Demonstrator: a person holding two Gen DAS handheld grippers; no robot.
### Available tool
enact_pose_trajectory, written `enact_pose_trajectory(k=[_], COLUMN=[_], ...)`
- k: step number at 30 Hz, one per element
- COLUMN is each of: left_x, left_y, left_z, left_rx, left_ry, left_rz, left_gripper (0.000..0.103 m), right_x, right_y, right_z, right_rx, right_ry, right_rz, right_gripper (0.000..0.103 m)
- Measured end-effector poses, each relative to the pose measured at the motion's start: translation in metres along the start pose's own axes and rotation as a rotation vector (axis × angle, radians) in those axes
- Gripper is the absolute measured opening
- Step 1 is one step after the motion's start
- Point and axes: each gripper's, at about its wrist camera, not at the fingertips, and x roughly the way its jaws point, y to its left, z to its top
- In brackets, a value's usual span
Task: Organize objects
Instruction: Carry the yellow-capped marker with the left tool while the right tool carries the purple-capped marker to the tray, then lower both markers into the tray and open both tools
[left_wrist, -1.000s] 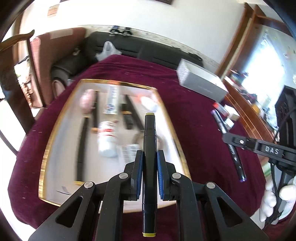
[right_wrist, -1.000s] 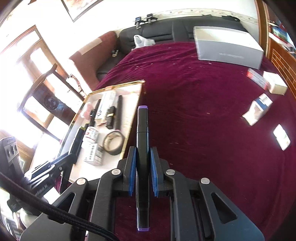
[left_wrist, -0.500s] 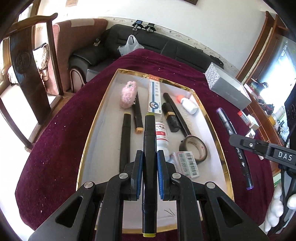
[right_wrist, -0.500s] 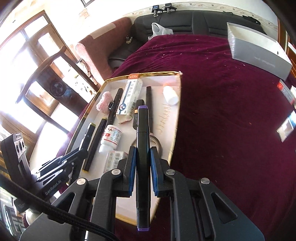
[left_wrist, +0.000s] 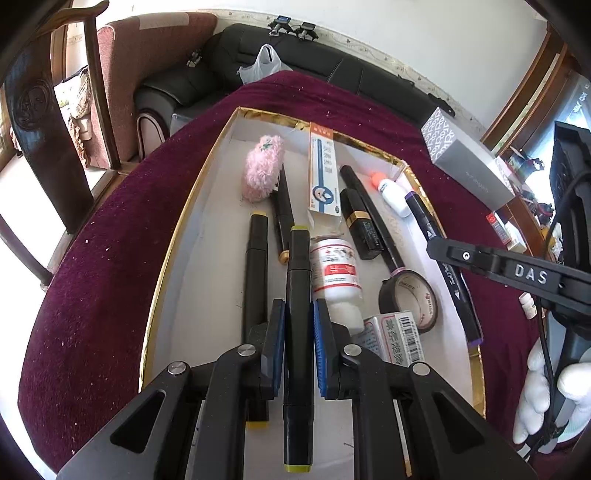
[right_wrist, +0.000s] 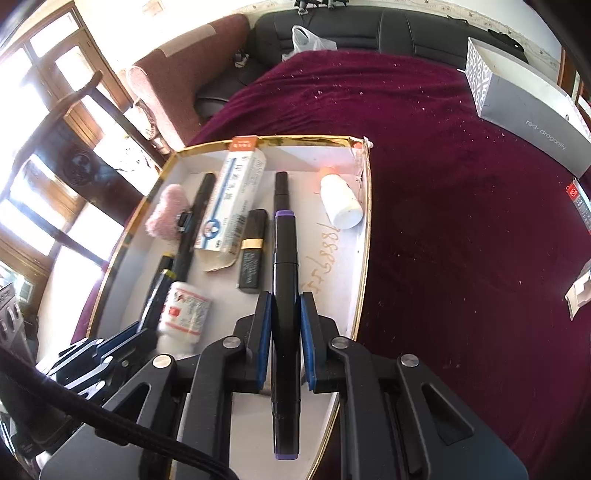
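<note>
My left gripper (left_wrist: 298, 308) is shut on a black marker with yellow caps (left_wrist: 299, 258), held low over a white tray with a gold rim (left_wrist: 168, 254). It hangs between a yellow-capped marker (left_wrist: 256, 277) and a white pill bottle (left_wrist: 336, 275) lying in the tray. My right gripper (right_wrist: 284, 306) is shut on a black marker with purple caps (right_wrist: 283, 251) over the tray's right half (right_wrist: 364, 240), beside gold handwriting. In the left wrist view that purple marker (left_wrist: 448, 266) crosses the tray's right edge.
The tray also holds a pink fluffy piece (left_wrist: 263, 173), a long white box (left_wrist: 324, 173), a lipstick (left_wrist: 360, 225), a tape roll (left_wrist: 408, 299), a small orange-capped bottle (left_wrist: 393, 190) and a barcoded box (left_wrist: 397, 338). A grey box (right_wrist: 524, 122) and small packets (right_wrist: 580, 206) lie on the maroon cloth.
Both grippers have come in over the tray and sunk toward it, each still shut on its marker. The tray now fills more of both views.
</note>
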Motion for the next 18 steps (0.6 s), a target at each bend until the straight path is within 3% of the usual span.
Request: enact_pose_trajectory(k=[18], left_x=[0.014], left_y=[-0.004], left_z=[0.005], left_rx=[0.027], left_ry=[0.025], left_rz=[0.042], left_gripper=[0.012], right_x=[0.049], right_y=[-0.004], right_z=[0.036], right_rx=[-0.046], right_ry=[0.079], right_rz=[-0.089], right_gripper=[0.013])
